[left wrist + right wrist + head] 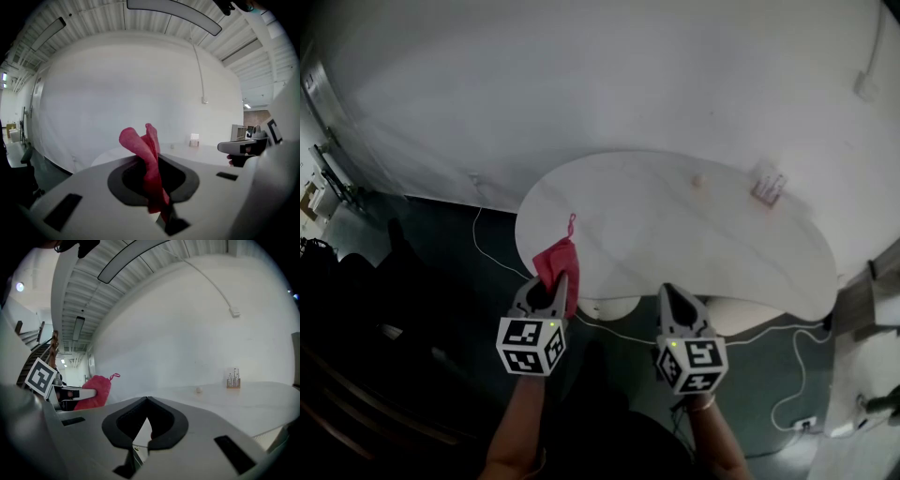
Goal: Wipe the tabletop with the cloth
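Red cloth point(554, 263) clamped in left gripper point(547, 287) jaws near white tabletop point(675, 230); right gripper point(672, 294) jaws closed, empty.

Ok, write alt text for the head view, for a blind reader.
Seen from above, the left gripper is shut on a crumpled red cloth at the near left edge of a white curved tabletop. The right gripper is beside it, shut and empty; a small holder stands far right.

White curved wall point(581, 84); dark floor point(441, 253); ribbed ceiling point(154, 28), strip lamp point(173, 16).
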The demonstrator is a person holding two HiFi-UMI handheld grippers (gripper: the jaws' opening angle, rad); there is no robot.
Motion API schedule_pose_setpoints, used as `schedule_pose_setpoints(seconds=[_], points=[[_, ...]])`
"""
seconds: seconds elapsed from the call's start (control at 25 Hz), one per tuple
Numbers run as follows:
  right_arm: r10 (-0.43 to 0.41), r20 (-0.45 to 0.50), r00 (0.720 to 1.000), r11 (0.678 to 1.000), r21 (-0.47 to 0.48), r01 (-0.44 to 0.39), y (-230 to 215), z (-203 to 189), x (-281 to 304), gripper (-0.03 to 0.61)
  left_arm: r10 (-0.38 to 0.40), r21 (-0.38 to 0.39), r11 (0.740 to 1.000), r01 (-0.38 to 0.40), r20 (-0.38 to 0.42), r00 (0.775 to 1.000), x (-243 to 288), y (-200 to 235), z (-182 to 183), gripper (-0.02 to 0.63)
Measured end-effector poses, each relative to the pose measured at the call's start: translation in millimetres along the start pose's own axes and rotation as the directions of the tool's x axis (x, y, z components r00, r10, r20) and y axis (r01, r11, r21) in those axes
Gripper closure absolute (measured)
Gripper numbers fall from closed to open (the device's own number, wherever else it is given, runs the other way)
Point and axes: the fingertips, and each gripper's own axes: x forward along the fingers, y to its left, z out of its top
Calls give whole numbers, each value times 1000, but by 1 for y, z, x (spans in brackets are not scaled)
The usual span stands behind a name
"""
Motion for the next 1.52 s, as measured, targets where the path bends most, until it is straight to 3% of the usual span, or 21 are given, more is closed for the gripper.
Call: schedule_pose_setpoints(seconds=[0.36,0.84,1.28,1.52], points=[[16,-21,1000,1000,12,-16,1,0,71,575,-40,-43,998,38,-29,999,70,39,-5,572],[-16,-44,999,999,28,17,-9,27,185,575,-122,-79,990,117,-63,991,174,88,21,572],[-88,-49,995,995,33,90,-29,32,217,575,-188,-84,980,180,-101,977,222,94,24,572],[-110,-73,991,994,11,111,-50,36,220,575,-250,-90,967,239,-141,958,242,67,23,572]])
